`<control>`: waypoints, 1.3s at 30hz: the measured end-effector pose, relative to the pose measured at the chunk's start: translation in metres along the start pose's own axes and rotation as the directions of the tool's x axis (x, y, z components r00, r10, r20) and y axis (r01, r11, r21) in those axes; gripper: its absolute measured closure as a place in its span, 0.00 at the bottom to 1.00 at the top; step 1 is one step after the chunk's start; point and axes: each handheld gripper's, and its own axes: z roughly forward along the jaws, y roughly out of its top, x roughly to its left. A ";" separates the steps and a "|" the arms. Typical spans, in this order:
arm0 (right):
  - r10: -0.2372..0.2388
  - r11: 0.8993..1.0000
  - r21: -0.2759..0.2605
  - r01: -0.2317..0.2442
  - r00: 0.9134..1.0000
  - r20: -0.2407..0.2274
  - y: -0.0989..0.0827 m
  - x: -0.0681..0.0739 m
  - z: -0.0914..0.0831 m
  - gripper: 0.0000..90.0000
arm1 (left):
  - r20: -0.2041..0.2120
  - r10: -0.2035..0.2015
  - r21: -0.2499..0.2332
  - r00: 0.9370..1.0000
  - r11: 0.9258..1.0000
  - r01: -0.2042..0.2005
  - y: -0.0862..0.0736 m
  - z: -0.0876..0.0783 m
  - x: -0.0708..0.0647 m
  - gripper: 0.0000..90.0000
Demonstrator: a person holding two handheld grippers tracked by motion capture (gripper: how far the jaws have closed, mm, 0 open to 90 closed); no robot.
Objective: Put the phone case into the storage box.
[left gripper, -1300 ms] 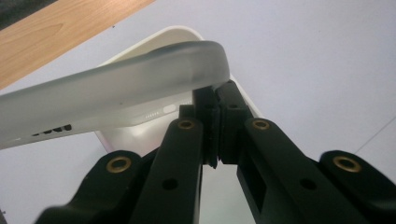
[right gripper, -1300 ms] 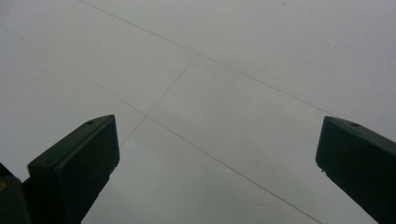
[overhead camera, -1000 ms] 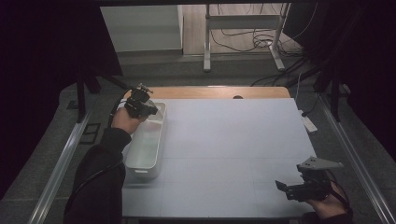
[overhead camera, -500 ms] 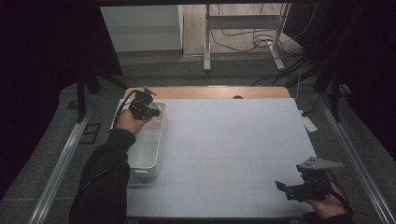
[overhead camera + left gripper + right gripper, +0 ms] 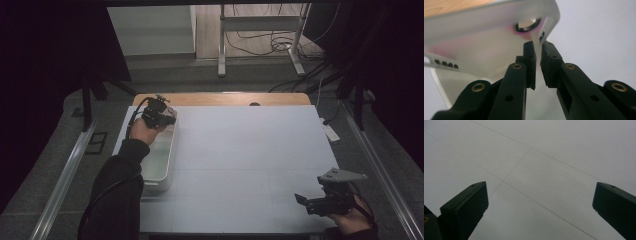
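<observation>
1. The white tray [image 5: 159, 155] sits on the left side of the table [image 5: 250, 160], long way from near to far.
2. The left gripper [image 5: 161, 116] is at the tray's far right corner.
3. In the left gripper view, the tray's thin wall [image 5: 539, 42] stands between the two black jaws. The jaws have just been opening a little, and there is a small gap at the pads (so they do not squeeze it).
4. The right gripper [image 5: 320, 202] is at the near right of the table, well apart from the tray.
5. Its jaws are wide apart and hold nothing.
</observation>
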 end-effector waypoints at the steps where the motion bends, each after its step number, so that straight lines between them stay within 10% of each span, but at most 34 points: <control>1: 0.000 1.000 0.000 0.000 1.000 0.000 0.000 0.000 0.000 0.00 | 0.000 0.000 -0.005 1.000 1.000 0.000 0.000 0.000 0.000 0.89; 39: 0.004 1.000 0.002 -0.004 1.000 0.007 0.000 0.000 0.000 0.00 | 0.061 -0.054 -0.180 0.997 0.982 0.064 -0.014 -0.019 0.004 0.42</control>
